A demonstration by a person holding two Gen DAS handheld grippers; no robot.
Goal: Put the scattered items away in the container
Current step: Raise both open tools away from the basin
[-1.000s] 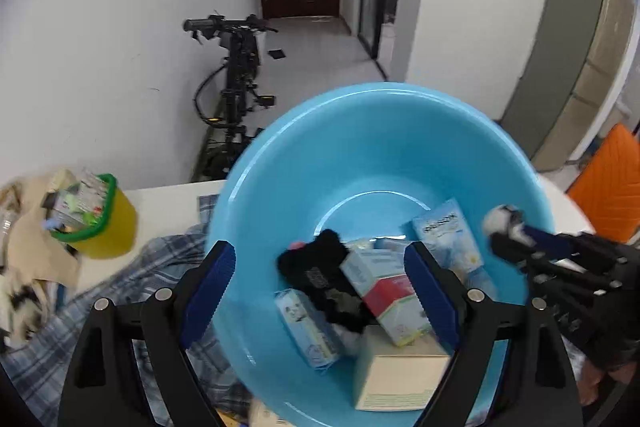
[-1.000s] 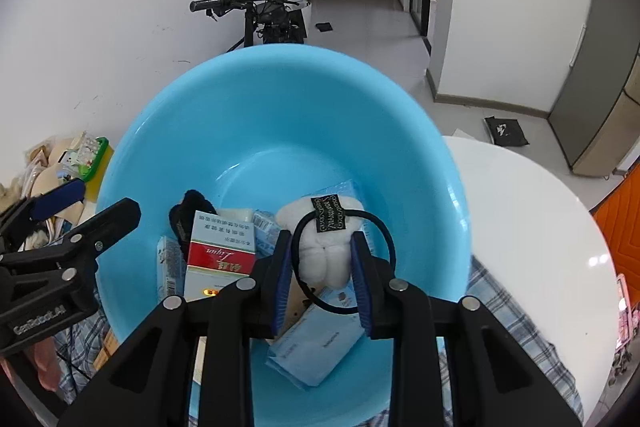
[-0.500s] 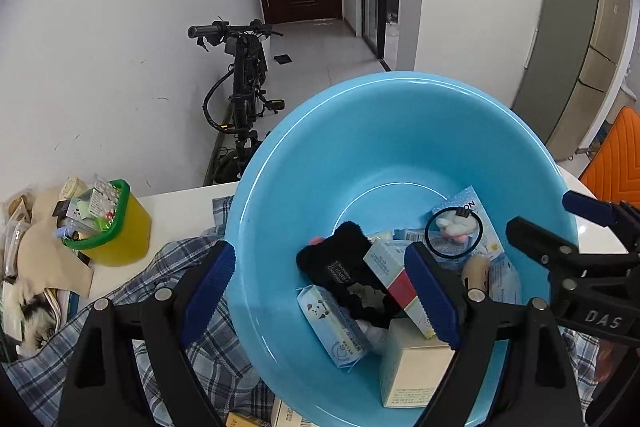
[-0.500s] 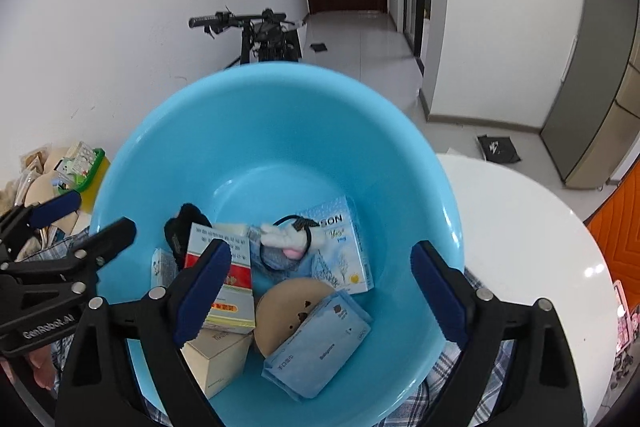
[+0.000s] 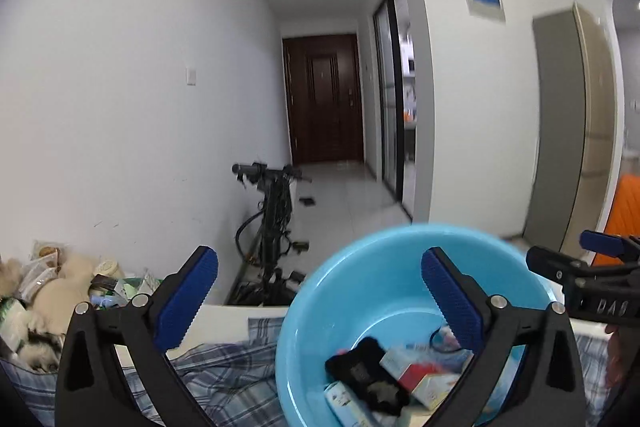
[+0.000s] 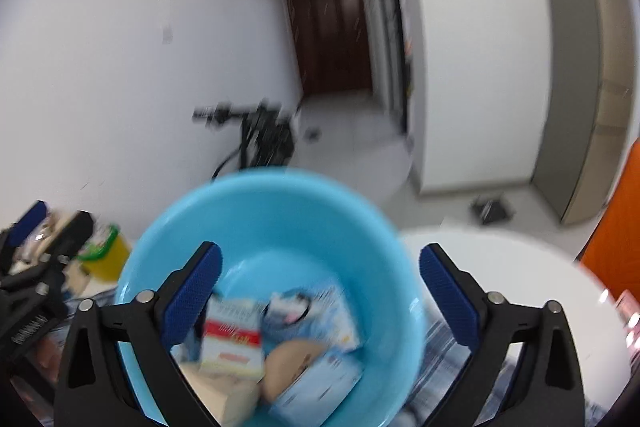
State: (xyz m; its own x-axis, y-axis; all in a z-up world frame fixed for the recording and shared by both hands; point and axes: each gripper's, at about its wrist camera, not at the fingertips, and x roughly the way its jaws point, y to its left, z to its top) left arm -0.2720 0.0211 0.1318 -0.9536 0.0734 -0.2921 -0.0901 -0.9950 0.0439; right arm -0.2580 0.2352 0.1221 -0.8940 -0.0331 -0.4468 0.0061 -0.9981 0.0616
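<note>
The left gripper (image 5: 318, 297), fingers (image 5: 186, 297) spread wide (nothing between), hangs above the blue basin (image 5: 360, 291).

You face white walls (image 5: 120, 107) and a pale tiled hallway floor (image 5: 344, 195) running to a dark wooden door (image 5: 324, 103), with a black bicycle (image 5: 272, 219) leaning at the left wall and a tall grey-beige cabinet (image 5: 576, 131) on your right.

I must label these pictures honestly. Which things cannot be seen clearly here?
- Right wrist view: motion blur makes the print on the red-and-white box in the blue basin unreadable.
- Left wrist view: the left gripper finger covers part of the basin's contents; the bottom edge cuts off the rest.
- Left wrist view: pile items too small to name.
</note>
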